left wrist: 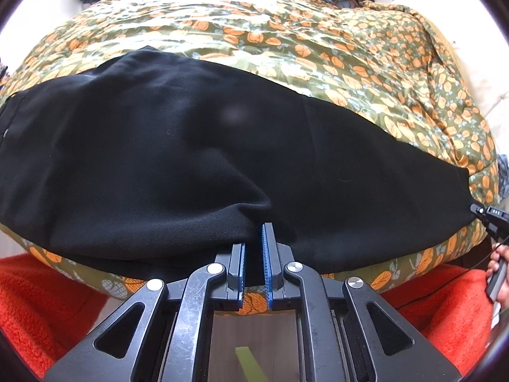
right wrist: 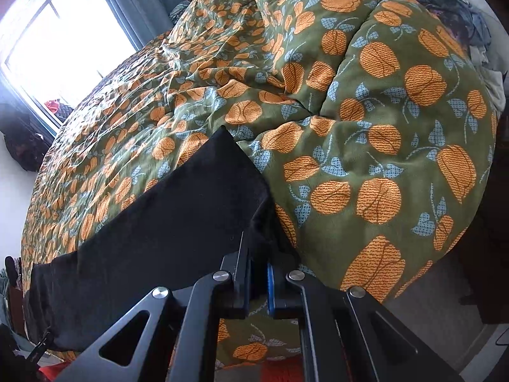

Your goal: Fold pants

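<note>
Left claw: your left claw (left wrist: 254,251) is clamped on the near edge of the black pants (left wrist: 191,159), cloth pinched between its blue pads.
Right claw: your right claw (right wrist: 259,273) is clamped on the end of one pant leg, with black fabric bunched between its fingers.
Other view of it: from the left camera, your right claw (left wrist: 486,219) shows at the far right edge, at the leg's end, with a hand (left wrist: 499,270) behind it.
Pants: plain black, matte, spread lengthwise across the near side of the bed (left wrist: 318,47), with soft folds running toward your left claw.
Bed cover: olive green with orange fruit and pale blue leaves, rumpled.
Floor side: red fuzzy fabric (left wrist: 38,302) lies below the bed's edge.
</note>
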Motion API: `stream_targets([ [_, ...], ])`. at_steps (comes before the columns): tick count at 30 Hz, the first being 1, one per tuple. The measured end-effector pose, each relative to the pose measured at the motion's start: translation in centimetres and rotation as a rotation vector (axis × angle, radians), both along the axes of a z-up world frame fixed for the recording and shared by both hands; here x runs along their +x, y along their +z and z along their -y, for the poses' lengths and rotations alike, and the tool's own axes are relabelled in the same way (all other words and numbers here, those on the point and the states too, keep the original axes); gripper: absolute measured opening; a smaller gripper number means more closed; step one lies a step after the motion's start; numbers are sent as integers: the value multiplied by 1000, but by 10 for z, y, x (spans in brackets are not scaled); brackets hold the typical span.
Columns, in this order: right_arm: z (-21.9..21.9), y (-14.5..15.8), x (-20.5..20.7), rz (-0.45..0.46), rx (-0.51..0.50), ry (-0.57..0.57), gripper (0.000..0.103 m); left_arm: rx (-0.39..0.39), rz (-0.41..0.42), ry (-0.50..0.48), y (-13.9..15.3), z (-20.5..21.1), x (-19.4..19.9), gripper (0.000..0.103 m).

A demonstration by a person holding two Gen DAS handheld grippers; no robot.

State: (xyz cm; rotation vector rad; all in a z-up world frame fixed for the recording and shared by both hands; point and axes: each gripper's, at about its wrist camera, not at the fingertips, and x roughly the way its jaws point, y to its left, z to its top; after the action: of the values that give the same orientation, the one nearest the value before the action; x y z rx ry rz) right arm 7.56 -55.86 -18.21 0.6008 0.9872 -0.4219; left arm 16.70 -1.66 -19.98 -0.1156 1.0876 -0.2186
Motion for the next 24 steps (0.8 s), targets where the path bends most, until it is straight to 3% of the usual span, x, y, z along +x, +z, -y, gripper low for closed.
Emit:
stream_targets([
  [5, -4, 0, 3, -28, -42, 12, 7, -16, -30, 15, -7, -2, 1, 12],
  [10, -6, 0, 1, -27, -65, 7, 7, -10, -12, -10, -5, -1, -3, 4],
  [20, -11, 0, 3, -46, -106, 7, 7, 10, -39, -39, -7, -2, -13, 5],
  [23, -10, 0, 1, -34, -99, 1, 8, 47, -113, -10, -8, -8, -21, 25],
  [24, -8, 1, -1, -18, -84, 3, 14, 82, -153, -2, -9, -12, -28, 39],
])
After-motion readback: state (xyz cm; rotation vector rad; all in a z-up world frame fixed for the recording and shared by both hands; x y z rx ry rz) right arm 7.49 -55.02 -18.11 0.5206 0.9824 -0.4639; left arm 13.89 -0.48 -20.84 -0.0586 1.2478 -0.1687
